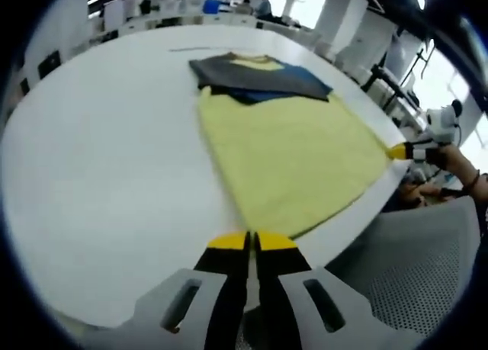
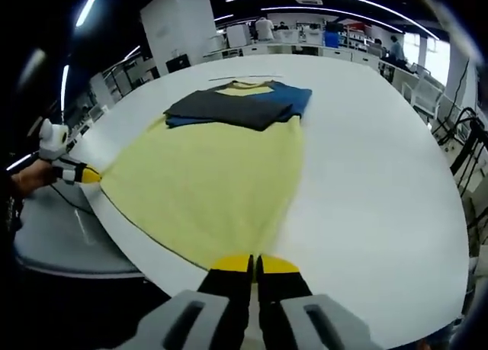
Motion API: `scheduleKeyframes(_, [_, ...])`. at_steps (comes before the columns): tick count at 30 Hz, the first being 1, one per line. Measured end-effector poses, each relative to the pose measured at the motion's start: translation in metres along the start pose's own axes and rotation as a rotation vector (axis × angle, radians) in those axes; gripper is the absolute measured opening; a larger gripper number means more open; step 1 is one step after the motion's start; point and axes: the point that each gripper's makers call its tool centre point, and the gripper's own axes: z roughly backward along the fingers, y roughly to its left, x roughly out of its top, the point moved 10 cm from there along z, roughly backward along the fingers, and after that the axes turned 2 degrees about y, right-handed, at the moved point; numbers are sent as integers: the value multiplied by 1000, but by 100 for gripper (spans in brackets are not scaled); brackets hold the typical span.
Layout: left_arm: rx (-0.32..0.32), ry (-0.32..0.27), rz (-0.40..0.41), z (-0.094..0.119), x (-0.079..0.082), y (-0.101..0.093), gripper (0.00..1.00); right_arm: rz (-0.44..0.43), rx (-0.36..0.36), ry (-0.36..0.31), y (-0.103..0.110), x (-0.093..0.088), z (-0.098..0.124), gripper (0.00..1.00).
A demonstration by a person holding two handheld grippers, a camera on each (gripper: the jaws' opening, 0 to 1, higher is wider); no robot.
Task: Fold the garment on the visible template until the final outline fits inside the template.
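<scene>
Garment spreads across the white table in the left gripper view, its yellow body running to the near edge, the dark grey and blue sleeves folded over the chest at the far end. The left gripper has its jaws pressed together on the hem corner at the table edge. The right gripper pinches the opposite hem corner.

Right gripper view: the right gripper is clamped on the yellow hem, with the garment stretching away over the table. The left gripper grips the other corner at the table's edge.
</scene>
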Motion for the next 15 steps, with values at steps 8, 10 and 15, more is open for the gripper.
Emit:
scheduleKeyframes(8, [-15,61,-22,7,-5,1,0,40,6,29,11,-3,6,0])
scheduleKeyframes(10, [-17,65,-23,8,-6,1,0,41,9,28,14,-5,7,0])
scheduleKeyframes(15, [-31,86,-8,11,-10,-1,0,39,21,29,17,-7,10,0])
